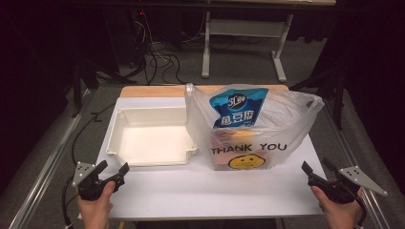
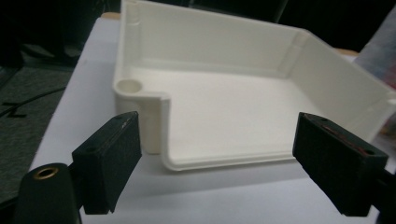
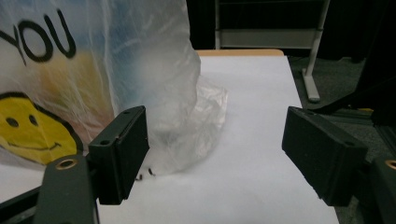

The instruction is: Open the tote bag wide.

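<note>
- The plastic bag point(image 1: 250, 126) stands right of centre in the high view, upright on the white table point(image 1: 200, 191), its mouth at the top and packets showing through the film. The empty white tray point(image 1: 152, 136) lies just left of it, touching or nearly so.
- The right gripper point(image 1: 316, 168) sits at the lower right of that view, jaws spread wide with nothing between them. The bag lies up and to the left of it, near.
- In the right gripper view the bag point(image 3: 93, 70) takes the upper left, its crumpled lower corner just beyond the left jaw.
- The left gripper point(image 1: 113, 168) waits at the lower left, also released and empty. The tray's point(image 2: 224, 107) open front edge faces it, so it is the hand nearer the tray.
- My judgement: the right hand is nearer the bag and would reach up-left for it.
</note>
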{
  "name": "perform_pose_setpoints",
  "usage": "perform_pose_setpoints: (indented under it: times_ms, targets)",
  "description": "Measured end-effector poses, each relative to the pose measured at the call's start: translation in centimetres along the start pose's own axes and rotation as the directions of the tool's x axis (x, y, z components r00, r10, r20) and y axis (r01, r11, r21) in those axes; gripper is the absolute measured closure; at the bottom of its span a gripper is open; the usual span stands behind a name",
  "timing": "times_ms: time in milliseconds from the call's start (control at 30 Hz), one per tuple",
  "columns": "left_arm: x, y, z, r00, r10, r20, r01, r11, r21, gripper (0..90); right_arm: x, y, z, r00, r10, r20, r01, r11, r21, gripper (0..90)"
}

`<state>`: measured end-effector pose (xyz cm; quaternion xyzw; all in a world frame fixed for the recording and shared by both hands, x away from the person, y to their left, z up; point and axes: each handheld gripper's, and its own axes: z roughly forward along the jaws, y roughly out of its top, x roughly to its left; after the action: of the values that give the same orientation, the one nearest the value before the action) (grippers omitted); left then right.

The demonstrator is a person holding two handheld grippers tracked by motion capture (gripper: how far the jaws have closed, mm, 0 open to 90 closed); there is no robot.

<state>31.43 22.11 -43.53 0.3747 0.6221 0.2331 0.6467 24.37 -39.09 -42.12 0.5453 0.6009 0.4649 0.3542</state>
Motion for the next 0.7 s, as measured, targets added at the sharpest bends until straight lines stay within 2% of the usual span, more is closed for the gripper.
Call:
perform_pose_setpoints:
  times_ms: [67,100,133,167,200,233,267,300,333,367,400,433,467,500,567,600,633,667,700]
  targets:
    - [-1.7,-0.4,-0.3,0.9986,0.038,0.036,-0.037,0.9992,-0.011,16.3,0.6,0.8,-0.1,0.9999,-0.009,0.006,0.009,1.0,-0.015,23.3]
    - [-1.7,-0.4,-0.3,0.9986,0.038,0.036,-0.037,0.9992,-0.011,16.0,0.6,0.8,-0.1,0.9999,-0.009,0.006,0.009,1.0,-0.015,23.3]
    - [-3.2,-0.4,-0.2,0.9962,0.059,0.064,-0.058,0.9982,-0.016,15.9,1.4,1.9,-0.3,0.9999,-0.01,-0.013,0.01,0.999,-0.039,23.2]
    - [-3.2,-0.4,-0.2,0.9962,0.059,0.064,-0.058,0.9982,-0.016,16.1,1.4,1.9,-0.3,0.9999,-0.01,-0.013,0.01,0.999,-0.039,23.2]
    - [-4.3,-0.2,-0.2,0.994,0.064,0.088,-0.063,0.9978,-0.024,16.1,1.6,2.3,-0.4,0.9997,-0.015,-0.02,0.014,0.999,-0.053,23.3]
    - [-4.9,0.0,-0.2,0.9921,0.071,0.103,-0.069,0.9972,-0.029,16.5,2.4,3.5,-0.7,0.9991,-0.042,-0.011,0.041,0.996,-0.082,23.2]
    - [-6.6,0.2,0.0,0.9874,0.092,0.128,-0.087,0.9954,-0.04,16.8,2.7,4.0,-0.8,0.9984,-0.056,-0.011,0.055,0.994,-0.097,23.2]
    - [-6.6,0.2,0.0,0.9874,0.092,0.128,-0.087,0.9954,-0.04,17.2,2.9,4.6,-0.8,0.9983,-0.055,-0.017,0.053,0.993,-0.105,23.1]
    - [-8.1,0.4,0.4,0.9842,0.081,0.158,-0.078,0.9967,-0.023,17.3,3.1,5.1,-0.8,0.9981,-0.056,-0.024,0.053,0.992,-0.111,22.8]
    - [-8.8,0.4,0.6,0.9818,0.077,0.174,-0.075,0.997,-0.016,17.1,3.4,5.6,-0.7,0.9981,-0.054,-0.029,0.05,0.992,-0.115,22.7]
    - [-8.8,0.4,0.6,0.9818,0.077,0.174,-0.075,0.997,-0.016,17.0,3.4,5.6,-0.7,0.9981,-0.054,-0.029,0.05,0.992,-0.115,22.7]
    - [-9.6,0.5,0.9,0.9791,0.068,0.191,-0.067,0.9977,-0.012,16.9,3.8,6.8,-0.5,0.997,-0.069,-0.033,0.065,0.99,-0.126,22.2]
    - [-11.3,0.8,1.4,0.9737,0.067,0.218,-0.065,0.9977,-0.016,16.9,4.1,7.4,-0.5,0.9965,-0.076,-0.035,0.071,0.989,-0.129,21.9]
    - [-11.3,0.8,1.4,0.9737,0.067,0.218,-0.065,0.9977,-0.016,16.8,4.1,7.4,-0.5,0.9965,-0.076,-0.035,0.071,0.989,-0.129,21.9]
    - [-13.2,1.5,2.0,0.9664,0.051,0.252,-0.049,0.9987,-0.016,16.8,4.5,8.9,-0.4,0.9954,-0.083,-0.048,0.075,0.986,-0.15,21.6]
    - [-14.5,1.8,2.5,0.9589,0.051,0.279,-0.048,0.9987,-0.018,16.8,4.9,10.5,-0.3,0.9945,-0.087,-0.058,0.077,0.984,-0.163,21.4]
    - [-14.5,1.8,2.5,0.9589,0.051,0.279,-0.048,0.9987,-0.018,17.0,5.0,10.9,-0.2,0.9941,-0.089,-0.062,0.078,0.983,-0.167,21.4]
    - [-16.0,1.9,3.2,0.9511,0.068,0.301,-0.066,0.9976,-0.017,17.1,5.1,11.5,0.0,0.9938,-0.094,-0.06,0.083,0.982,-0.167,21.4]
    - [-16.0,1.9,3.2,0.9511,0.068,0.301,-0.066,0.9976,-0.017,17.1,5.1,11.5,0.0,0.9938,-0.094,-0.06,0.083,0.982,-0.167,21.4]
